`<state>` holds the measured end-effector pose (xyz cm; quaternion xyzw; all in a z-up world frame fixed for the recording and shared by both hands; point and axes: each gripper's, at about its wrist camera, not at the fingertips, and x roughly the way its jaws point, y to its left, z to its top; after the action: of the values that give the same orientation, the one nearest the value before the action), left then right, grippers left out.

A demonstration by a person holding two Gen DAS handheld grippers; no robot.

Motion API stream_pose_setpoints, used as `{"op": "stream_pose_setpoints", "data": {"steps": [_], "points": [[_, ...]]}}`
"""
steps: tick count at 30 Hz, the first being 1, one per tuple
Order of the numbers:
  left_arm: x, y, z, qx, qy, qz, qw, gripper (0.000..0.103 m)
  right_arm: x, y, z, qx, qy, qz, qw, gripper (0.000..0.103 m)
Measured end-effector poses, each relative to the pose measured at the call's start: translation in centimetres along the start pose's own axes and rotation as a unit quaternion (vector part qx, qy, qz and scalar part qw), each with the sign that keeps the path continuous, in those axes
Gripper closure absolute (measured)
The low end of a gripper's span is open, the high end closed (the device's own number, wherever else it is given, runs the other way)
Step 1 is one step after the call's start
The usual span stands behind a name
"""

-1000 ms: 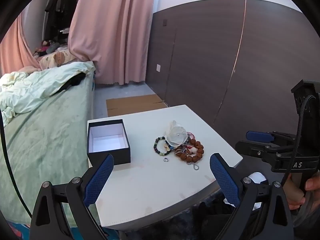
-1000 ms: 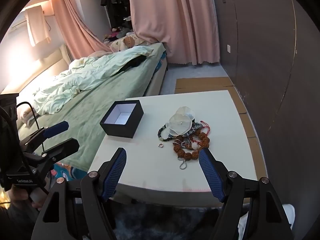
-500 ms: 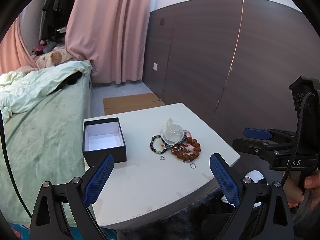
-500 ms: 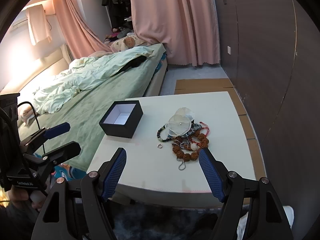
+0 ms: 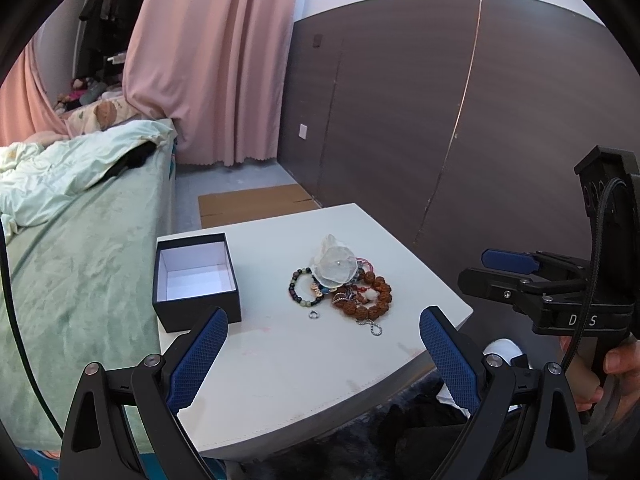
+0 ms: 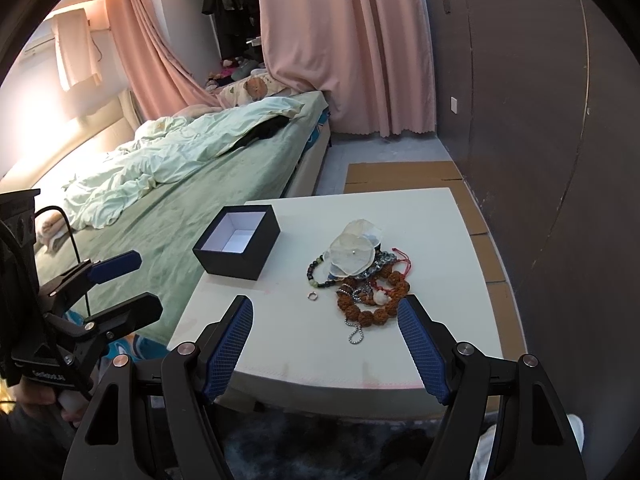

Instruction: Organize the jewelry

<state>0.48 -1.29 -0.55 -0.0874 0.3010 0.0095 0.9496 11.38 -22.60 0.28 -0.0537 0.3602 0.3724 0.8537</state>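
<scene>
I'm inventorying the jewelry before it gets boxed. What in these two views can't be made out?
- Pieces under the sheer white pouch: covered in both views; count unclear.
- Tangle beside the brown bead bracelet: chains and red cord overlap; separate pieces can't be told apart.
- Small ring: too small to show its design.
- Black box: in the right wrist view its near wall hides part of the floor.
- White table: the left hand-held gripper's fingers cover its near edge.

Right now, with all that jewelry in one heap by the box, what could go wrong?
The pile looks tangled, so lifting the brown bead bracelet could drag its neighbours along. The small ring lies flat and loose, so wide pads might slip off it. The ball chain trails toward the table's near edge and could slide off.
</scene>
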Motion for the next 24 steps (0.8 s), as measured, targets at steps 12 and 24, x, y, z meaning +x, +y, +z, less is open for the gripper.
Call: {"op": "stream_pose_setpoints", "data": {"steps": [12, 24], "points": [[0.18, -0.28, 0.04, 0.001, 0.000, -0.005, 1.0000, 0.006, -0.51, -0.18, -0.25, -0.004, -0.010, -0.009, 1.000, 0.028], [0.13, -0.48, 0.11, 0.003, -0.006, -0.005, 1.0000, 0.006, -0.93, -0.26, -0.15, -0.008, -0.017, -0.012, 1.000, 0.028]]}}
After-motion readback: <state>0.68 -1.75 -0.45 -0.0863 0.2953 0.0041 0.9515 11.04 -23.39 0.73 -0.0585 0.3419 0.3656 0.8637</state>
